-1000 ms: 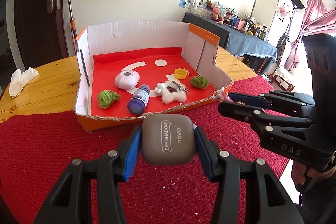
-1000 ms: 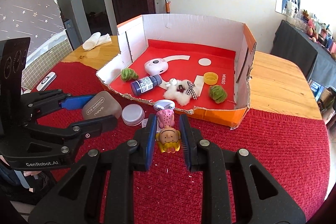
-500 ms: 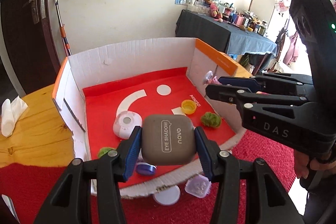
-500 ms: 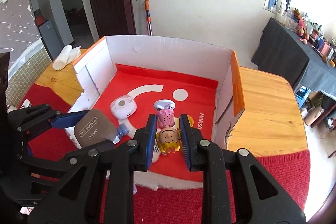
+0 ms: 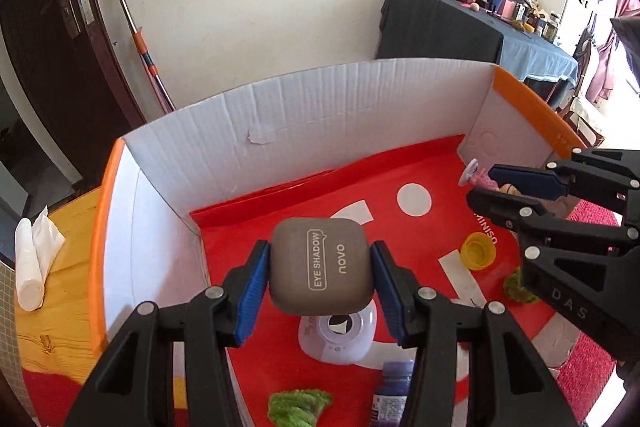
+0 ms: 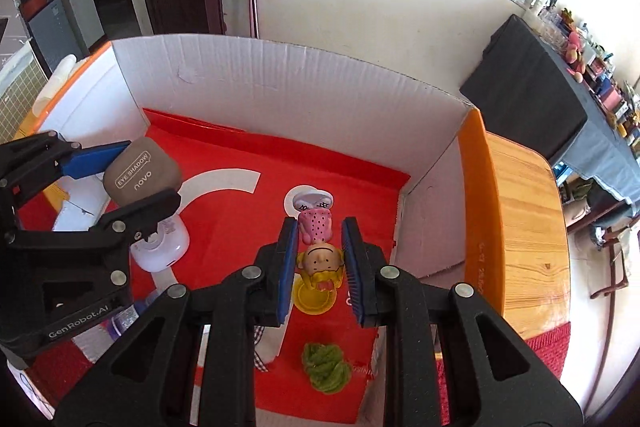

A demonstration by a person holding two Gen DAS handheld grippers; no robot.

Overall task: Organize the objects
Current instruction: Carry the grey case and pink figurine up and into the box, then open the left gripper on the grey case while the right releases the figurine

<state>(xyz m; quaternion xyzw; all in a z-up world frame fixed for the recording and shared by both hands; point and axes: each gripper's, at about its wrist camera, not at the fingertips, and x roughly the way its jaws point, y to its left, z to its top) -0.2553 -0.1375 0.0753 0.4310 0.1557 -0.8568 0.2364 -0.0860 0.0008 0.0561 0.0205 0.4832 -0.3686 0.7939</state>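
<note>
Grippers over the box, both loaded

Box [image 5: 304, 115] first: I see the big cardboard one with white walls, orange rims and a red floor filling both views, sitting on a wooden table [image 6: 528, 219] with a red cloth [image 5: 588, 379] at the near side. A second ago I was looking at it from outside, across the cloth; now both my grippers hang above its floor, inside the wall line.

My left gripper [image 5: 320, 279] is clamped on the grey-brown eye shadow case [image 5: 320, 267], blue pads pressing its two sides, above the left half of the floor. Directly under it lies a white round gadget [image 5: 340, 339], partly hidden by the case. That gadget was well ahead of me earlier.

My right gripper [image 6: 320, 259] is squeezed tight on a small doll [image 6: 320, 251], head toward the camera, pink dotted dress and white base pointing away, above the right half near the side wall. A yellow cap [image 6: 314, 301] sits on the floor beneath it, half covered by the doll's head.

Smaller things on the floor: a purple bottle [image 5: 392, 395] near the front edge, a green fuzzy ball [image 5: 298, 407] beside it, and a second green ball [image 6: 326, 367] by the right front corner. A checked ribbon [image 6: 260, 347] peeks out between my right gripper's arms. A rolled white tissue [image 5: 32, 259] lies on the table left of the box.
</note>
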